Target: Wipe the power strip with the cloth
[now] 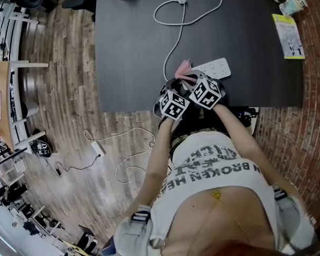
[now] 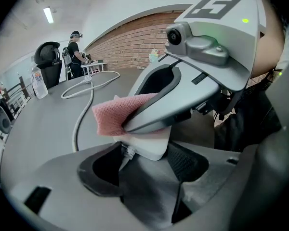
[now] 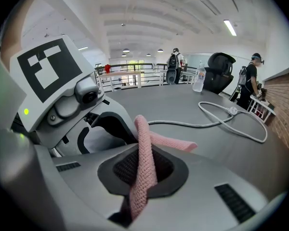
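Wiping judged under way, unfinished: right gripper (image 3: 142, 170) pinches the cloth (image 2: 114, 115) atop the power strip (image 2: 150, 147), apparently clamped by the left gripper (image 2: 144, 160).

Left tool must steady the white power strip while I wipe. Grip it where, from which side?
I'd grip the white plastic power strip at its narrow cable end, jaws across the long sides, from the near edge of the black table. Lying flat, its socket face is free for the pink mesh cloth in the right tool. The left tool sits there.
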